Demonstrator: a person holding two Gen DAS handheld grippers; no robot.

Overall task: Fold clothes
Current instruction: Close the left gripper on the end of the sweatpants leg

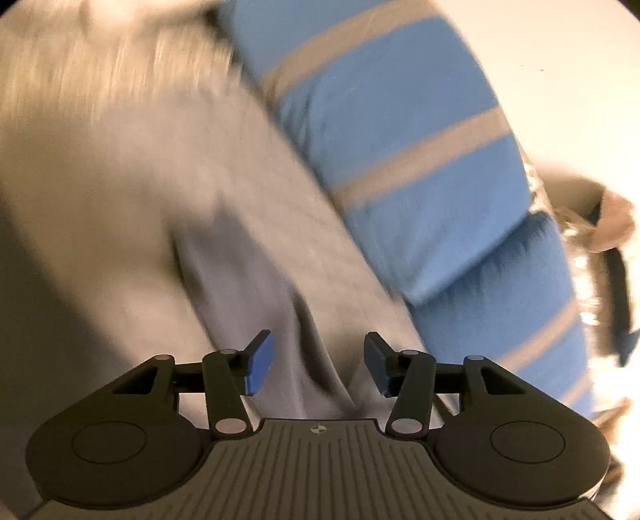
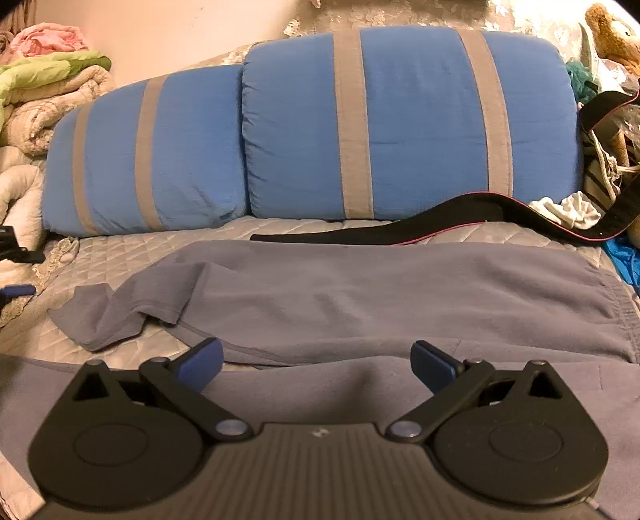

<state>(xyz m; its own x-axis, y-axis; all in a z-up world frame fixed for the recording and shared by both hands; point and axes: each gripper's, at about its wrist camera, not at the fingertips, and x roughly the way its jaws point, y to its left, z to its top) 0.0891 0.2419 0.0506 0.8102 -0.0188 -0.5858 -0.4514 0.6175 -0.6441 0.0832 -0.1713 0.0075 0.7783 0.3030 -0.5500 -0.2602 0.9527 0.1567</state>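
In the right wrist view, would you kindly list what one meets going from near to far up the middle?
Right gripper → grey garment → black strap → blue striped pillow → wall.

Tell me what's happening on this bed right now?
A person holding two grippers is folding a grey garment spread on a quilted bed in front of blue striped pillows. The left gripper has open jaws with nothing between them, in a blurred view. The right gripper hovers open over the garment's near edge, gripping nothing.
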